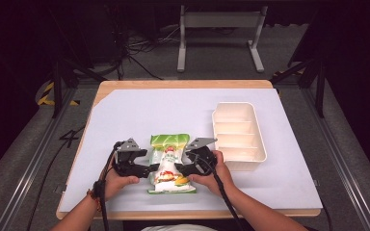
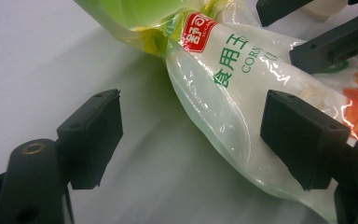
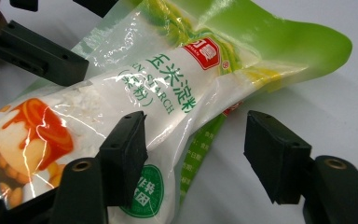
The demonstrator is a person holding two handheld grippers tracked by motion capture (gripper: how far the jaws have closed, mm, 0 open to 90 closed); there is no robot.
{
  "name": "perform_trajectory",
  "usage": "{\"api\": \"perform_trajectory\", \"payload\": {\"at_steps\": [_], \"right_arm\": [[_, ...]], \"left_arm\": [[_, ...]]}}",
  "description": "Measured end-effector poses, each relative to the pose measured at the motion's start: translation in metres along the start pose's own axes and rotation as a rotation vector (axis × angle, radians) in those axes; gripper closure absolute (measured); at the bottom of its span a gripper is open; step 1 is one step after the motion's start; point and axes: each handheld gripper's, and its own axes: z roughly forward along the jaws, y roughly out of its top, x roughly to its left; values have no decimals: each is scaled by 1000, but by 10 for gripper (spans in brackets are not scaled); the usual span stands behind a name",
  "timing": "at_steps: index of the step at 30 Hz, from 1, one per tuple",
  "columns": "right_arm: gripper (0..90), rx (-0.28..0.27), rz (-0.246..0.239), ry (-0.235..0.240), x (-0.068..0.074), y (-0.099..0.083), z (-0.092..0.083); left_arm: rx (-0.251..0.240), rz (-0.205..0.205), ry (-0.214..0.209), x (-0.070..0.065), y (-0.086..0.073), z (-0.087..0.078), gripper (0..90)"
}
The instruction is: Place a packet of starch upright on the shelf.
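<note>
A bag (image 1: 170, 163) of corn starch lies flat on the white sheet of the desk (image 1: 139, 106), near the front edge and between the person's two hands, its green top end pointing away from the person and its printed bottom end toward them. The left gripper (image 1: 150, 168) comes at it from the left side and the right gripper (image 1: 177, 169) from the right, so the two meet the bag at its narrow waist, where the loose film is gathered and gives the jaws something to close on. In the left gripper view (image 2: 191, 135) the jaws stand spread: one pad lies over the clear side of the bag, the other is well off it above bare desk, so nothing is pinched. In the right gripper view (image 3: 196, 149) the jaws are also spread; one pad rests on the bag's near flank and the other hangs off the edge beside the green seam, again gripping nothing. Judging by this, both sides are being lined up for a two-handed pickup, since a slack, powder-filled bag would sag or fold if lifted from one side alone. A white divided tray (image 1: 238, 137) stands well to the right on the desk, its compartments bare; it looks the likely place for the bag, though that is only a guess.
</note>
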Motion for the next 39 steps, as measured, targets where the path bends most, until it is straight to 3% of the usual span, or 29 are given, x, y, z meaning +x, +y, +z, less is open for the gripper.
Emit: {"api": "perform_trajectory", "payload": {"at_steps": [4, 6, 7, 9, 11, 15, 18, 19, 21, 25, 30, 36, 37, 39], "right_arm": [[362, 21, 35, 37, -5, 1, 3], [358, 21, 56, 55, -6, 1, 6], [358, 19, 62, 56, -6, 1, 8], [365, 13, 66, 62, -5, 2, 11], [390, 17, 79, 78, -6, 2, 12], [475, 28, 125, 157, -10, 2, 14], [506, 27, 129, 173, -10, 2, 14], [569, 19, 126, 198, -10, 0, 14], [617, 12, 126, 202, -10, -1, 13], [818, -10, 62, 180, -2, -2, 10], [848, -12, 14, 173, 1, -1, 8], [860, -36, -14, 182, 2, 2, -3], [861, -42, -28, 179, 3, 3, -5], [863, -55, -55, 171, 7, 5, -11]], "left_arm": [[42, 1, 7, 3, 9, 7, 219], [47, -14, -16, 6, 11, 10, 255], [41, -39, -55, 9, 9, 12, 286], [19, -68, -129, 12, 3, 14, 445], [15, -70, -186, 13, 1, 14, 593], [25, -13, -166, 5, 1, 13, 749], [22, 11, -141, 1, 2, 11, 814], [14, 22, -134, -1, 1, 9, 831], [9, 23, -134, -1, 1, 8, 838], [-7, 52, -124, -5, 1, 5, 868], [-28, 98, -103, -10, 0, -1, 877], [-81, 140, -111, -18, 1, -14, 889], [-86, 165, -112, -20, 2, -17, 889], [-108, 171, -122, -22, 3, -22, 890]]}}
